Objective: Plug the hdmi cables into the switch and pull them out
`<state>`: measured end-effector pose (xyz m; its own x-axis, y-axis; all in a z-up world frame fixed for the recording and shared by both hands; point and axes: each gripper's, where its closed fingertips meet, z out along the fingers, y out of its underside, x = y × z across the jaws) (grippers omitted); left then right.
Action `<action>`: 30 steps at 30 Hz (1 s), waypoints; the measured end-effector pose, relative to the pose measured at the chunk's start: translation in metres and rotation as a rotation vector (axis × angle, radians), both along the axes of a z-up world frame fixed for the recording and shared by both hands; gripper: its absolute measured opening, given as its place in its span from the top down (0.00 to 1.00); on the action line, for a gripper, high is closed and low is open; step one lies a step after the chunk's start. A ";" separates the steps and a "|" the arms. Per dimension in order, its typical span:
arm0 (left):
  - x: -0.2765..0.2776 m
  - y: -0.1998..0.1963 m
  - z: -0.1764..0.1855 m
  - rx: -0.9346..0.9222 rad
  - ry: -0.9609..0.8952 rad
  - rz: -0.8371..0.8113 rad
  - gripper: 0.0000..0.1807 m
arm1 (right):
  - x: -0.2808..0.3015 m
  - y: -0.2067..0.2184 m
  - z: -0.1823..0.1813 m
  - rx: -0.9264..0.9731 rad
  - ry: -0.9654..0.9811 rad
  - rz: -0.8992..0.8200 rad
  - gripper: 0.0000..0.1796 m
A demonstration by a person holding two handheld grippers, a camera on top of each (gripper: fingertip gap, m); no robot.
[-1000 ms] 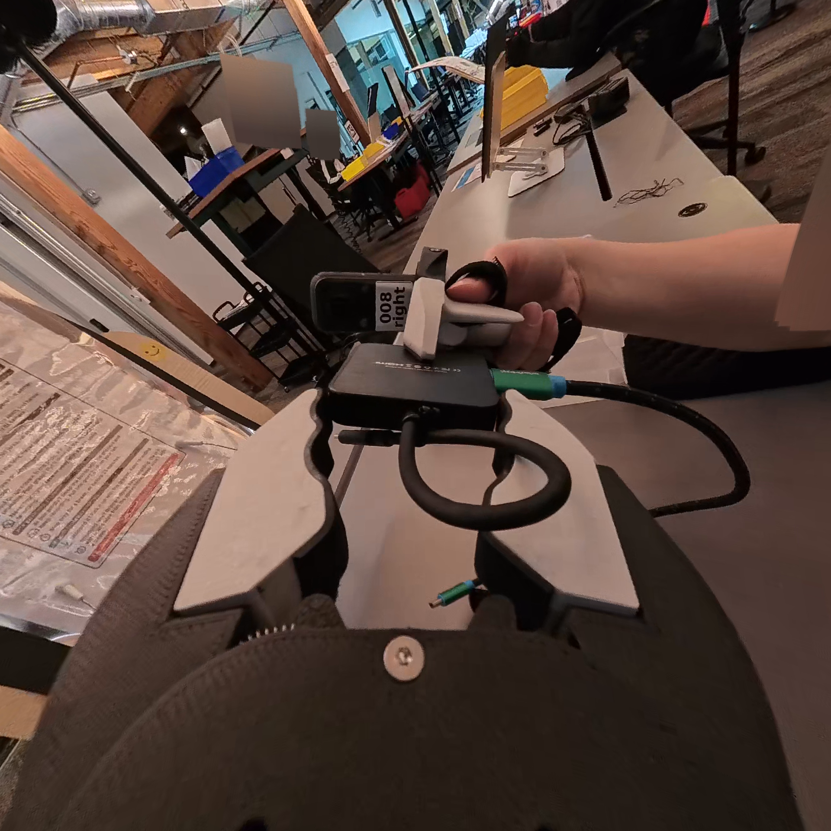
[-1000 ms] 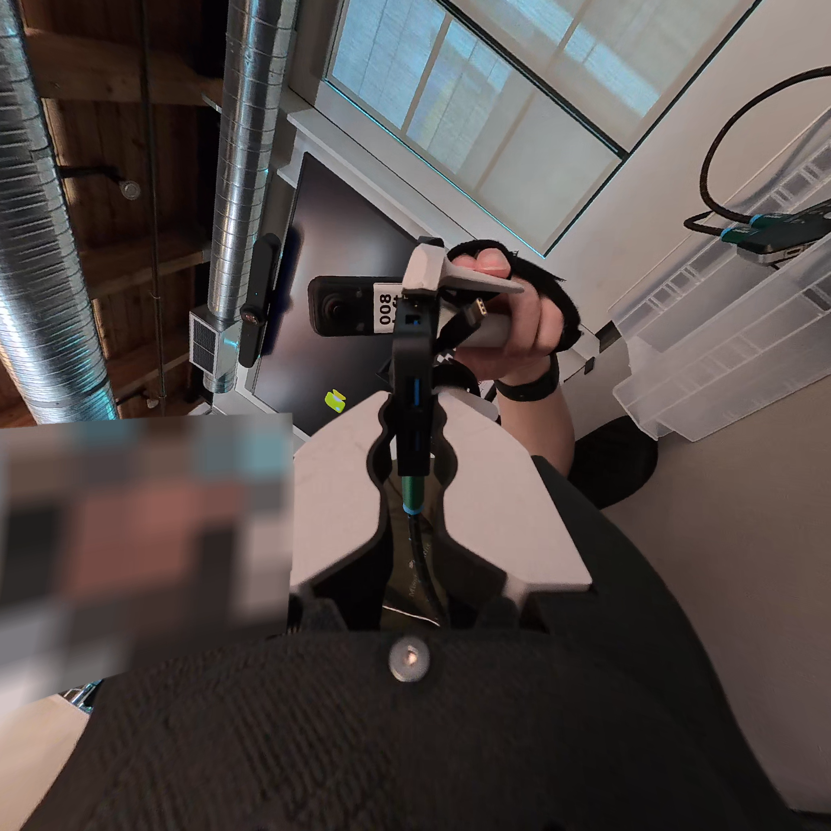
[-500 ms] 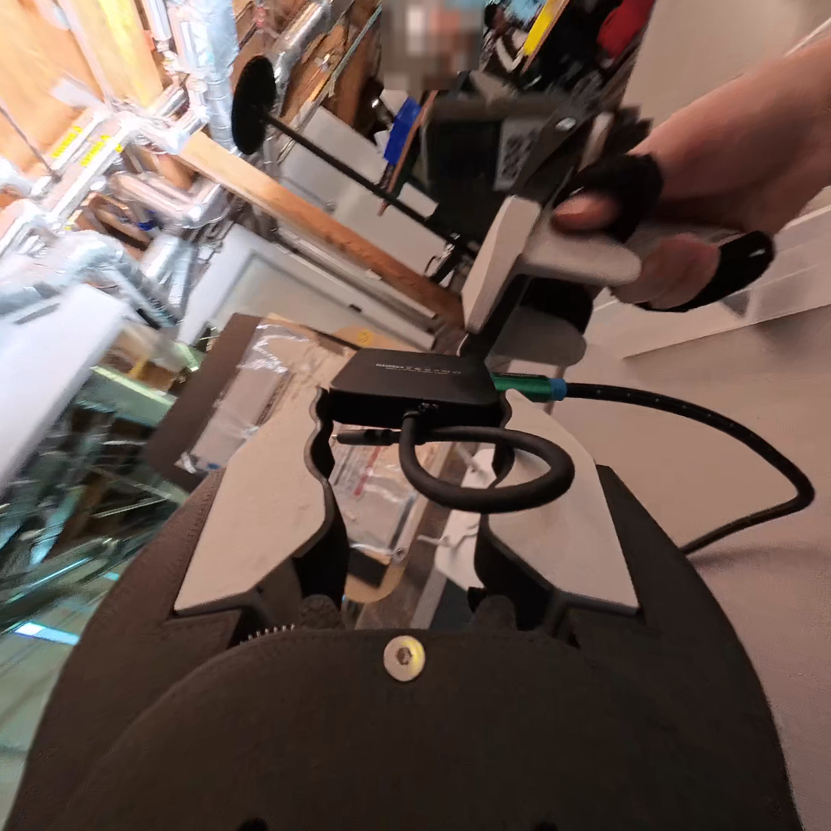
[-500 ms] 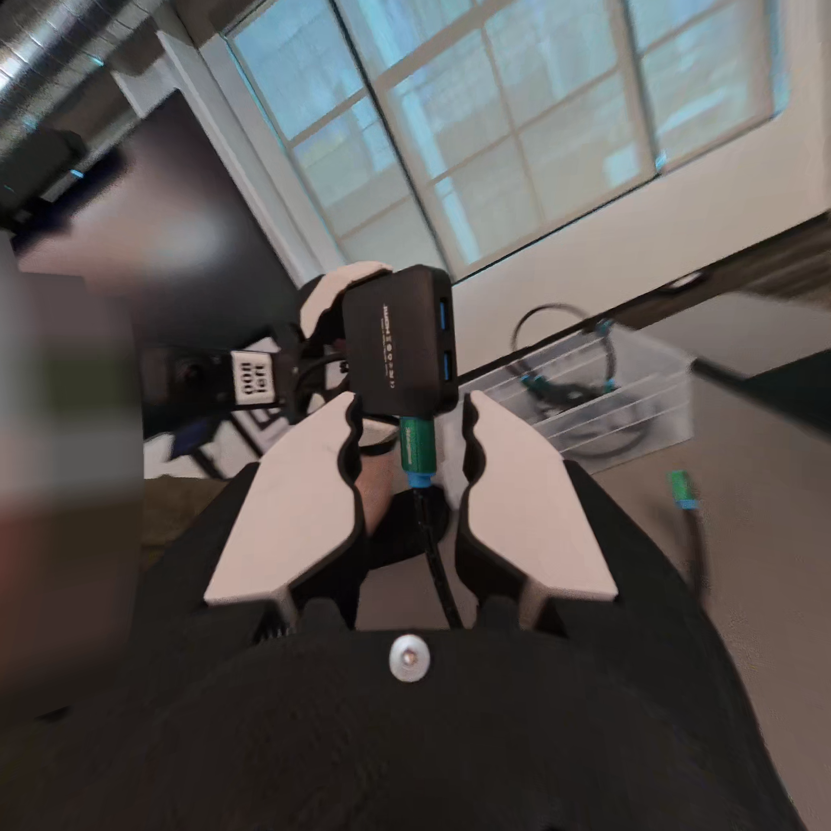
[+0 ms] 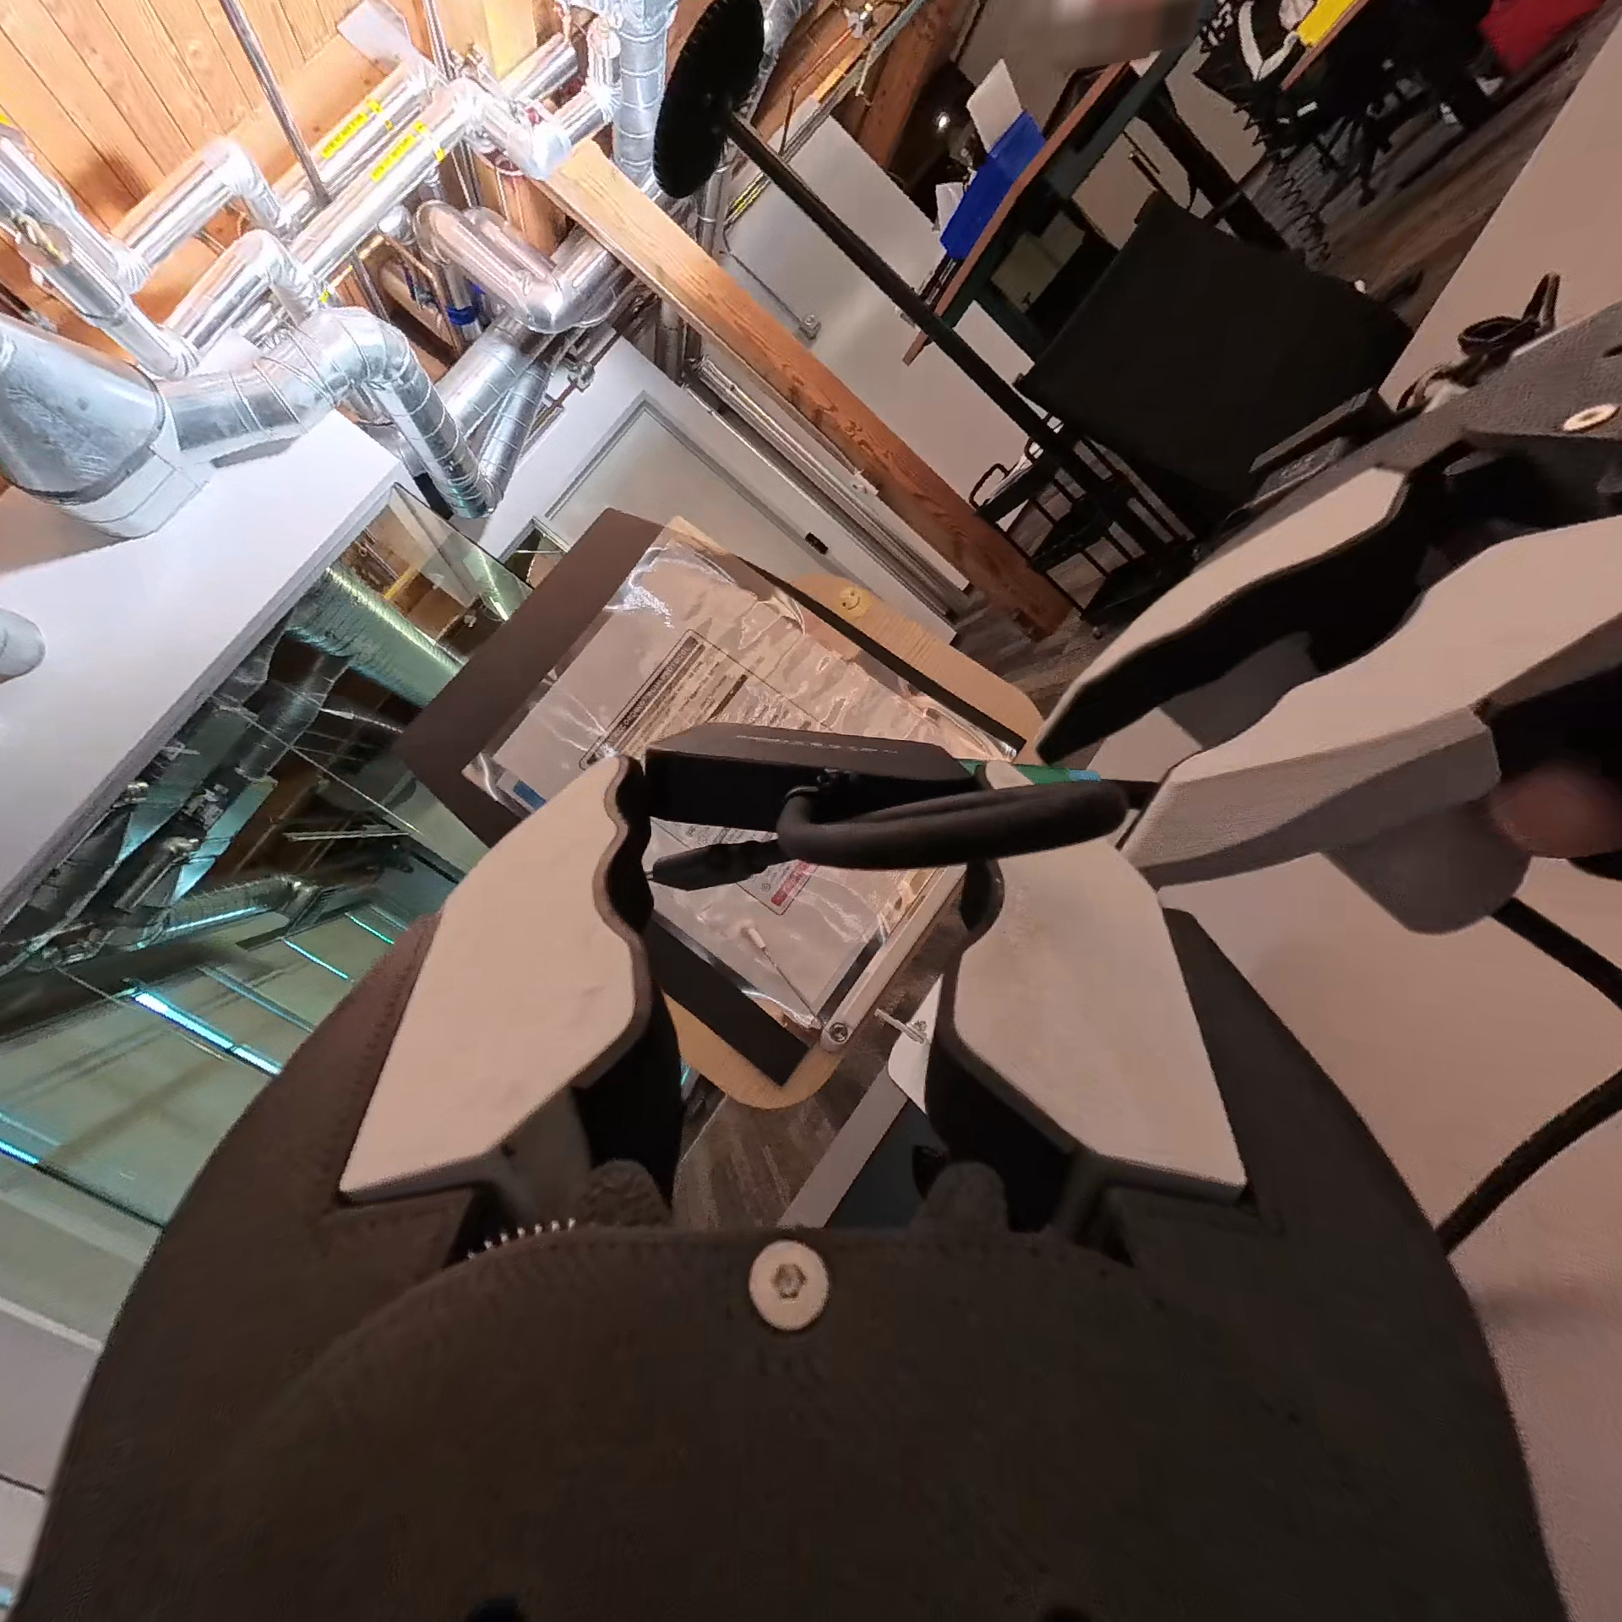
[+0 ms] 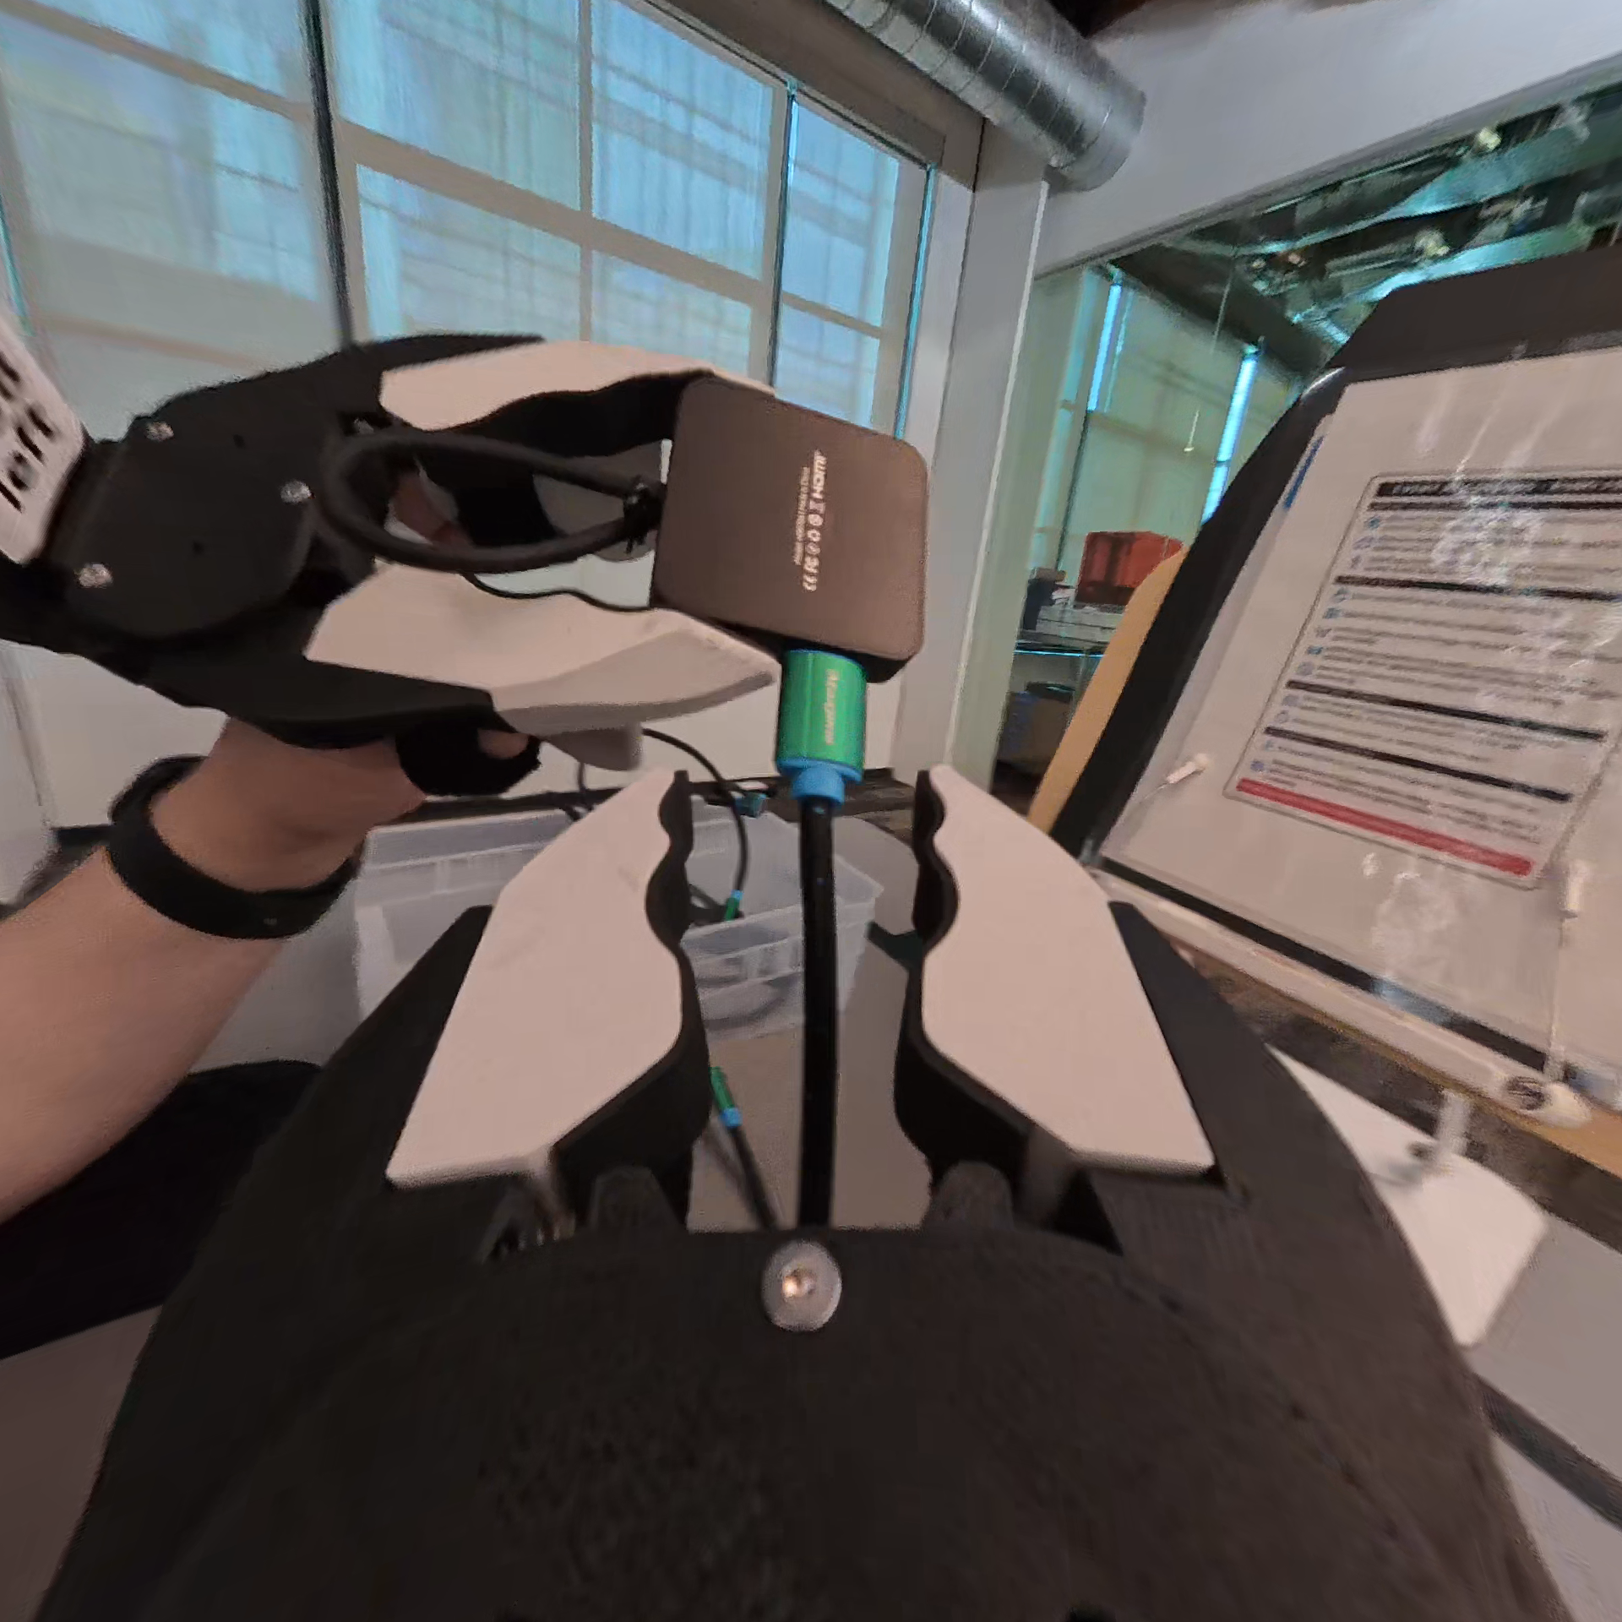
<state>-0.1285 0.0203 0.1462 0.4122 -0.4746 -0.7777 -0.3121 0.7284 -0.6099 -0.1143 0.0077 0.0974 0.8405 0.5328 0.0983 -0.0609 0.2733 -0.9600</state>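
1. My left gripper (image 6: pixel 702 535) pinches the flat black rectangular switch (image 6: pixel 794 527), green-plugged black cable (image 6: pixel 821 715) inserted.
2. My right gripper (image 6: pixel 794 816) is spread around that cable (not touching).
3. A clear plastic bin (image 6: pixel 772 922) behind holds more cables.

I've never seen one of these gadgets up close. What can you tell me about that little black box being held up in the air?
The switch is a flat, matte black box with rounded corners, plastic by the look of it, with small pale markings on one face. The left gripper clamps it by two opposite edges, off the table. A short black tail cable loops out of one side. A green plug with a blue collar sits in another edge; its black cable runs between the right gripper's open fingers.
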 end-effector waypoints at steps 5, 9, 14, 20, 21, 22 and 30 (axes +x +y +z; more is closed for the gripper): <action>0.008 -0.006 -0.005 0.014 0.016 -0.016 0.62 | 0.003 0.000 -0.001 -0.055 0.135 0.071 0.82; 0.012 -0.011 -0.008 0.017 0.019 -0.038 0.62 | 0.006 -0.001 0.002 -0.067 0.202 0.111 0.86; 0.015 -0.009 -0.008 0.024 -0.005 -0.033 0.62 | 0.011 0.001 0.001 -0.106 0.199 0.089 0.88; 0.019 -0.010 -0.006 0.061 -0.077 -0.014 0.62 | 0.021 -0.002 0.006 -0.029 0.188 -0.026 0.88; 0.019 -0.009 -0.005 0.067 -0.080 -0.005 0.62 | 0.022 -0.002 0.006 -0.029 0.184 -0.041 0.88; 0.019 -0.008 -0.005 0.070 -0.079 0.000 0.62 | 0.022 -0.001 0.006 -0.032 0.183 -0.052 0.88; 0.016 -0.010 -0.005 0.068 -0.043 -0.035 0.64 | 0.016 -0.003 0.003 -0.029 0.092 -0.015 0.88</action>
